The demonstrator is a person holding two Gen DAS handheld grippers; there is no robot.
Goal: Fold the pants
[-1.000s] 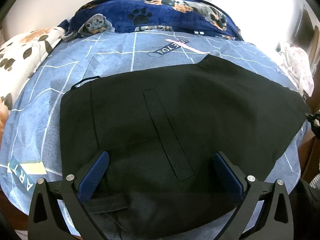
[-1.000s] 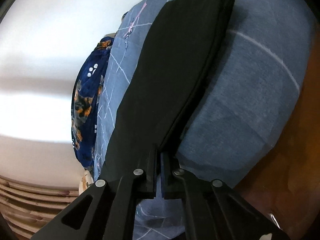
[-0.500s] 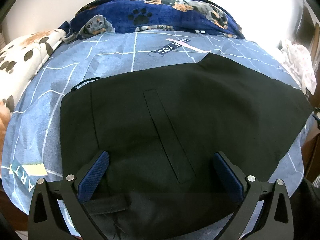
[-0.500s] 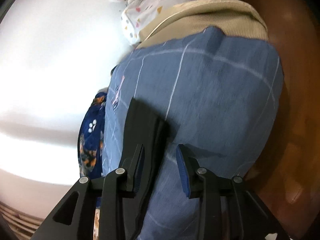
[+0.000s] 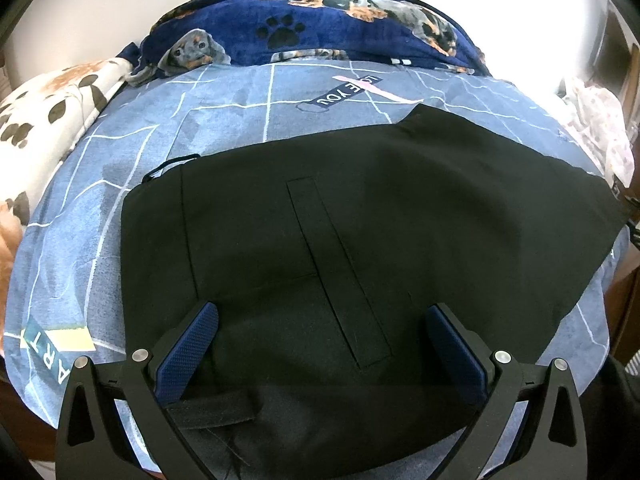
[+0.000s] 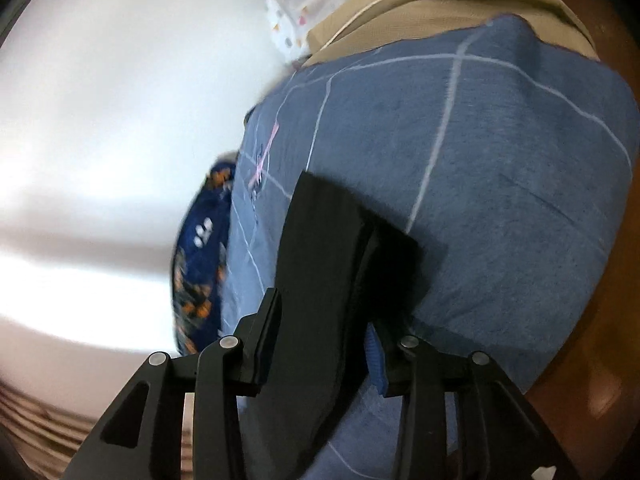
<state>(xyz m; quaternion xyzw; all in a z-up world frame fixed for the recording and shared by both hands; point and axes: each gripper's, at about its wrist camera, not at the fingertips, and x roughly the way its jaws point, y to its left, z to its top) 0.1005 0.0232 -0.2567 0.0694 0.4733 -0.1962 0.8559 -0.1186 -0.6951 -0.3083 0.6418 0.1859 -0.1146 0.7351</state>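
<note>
Black pants (image 5: 400,220) lie flat across the blue checked bed sheet (image 5: 140,152), waist to the left, with a long welt pocket facing up. My left gripper (image 5: 322,312) hovers open over their near edge, blue pads (image 5: 192,344) wide apart and gripping nothing. In the right wrist view the leg end of the pants (image 6: 320,240) rests on the sheet and reaches back between the fingers of my right gripper (image 6: 324,332). Its jaws are opening, and the cloth lies loose between them.
A navy dog-print blanket (image 5: 340,20) is bunched along the far side of the bed and a white paw-print blanket (image 5: 48,108) lies at the left. White dotted cloth (image 6: 312,0) and a beige mattress edge (image 6: 440,0) sit past the bed corner. Brown floor (image 6: 600,320) borders the right.
My right gripper went from shut on the leg end to parted jaws and swung toward the bed's corner. The left gripper and the rest of the pants stayed still.
</note>
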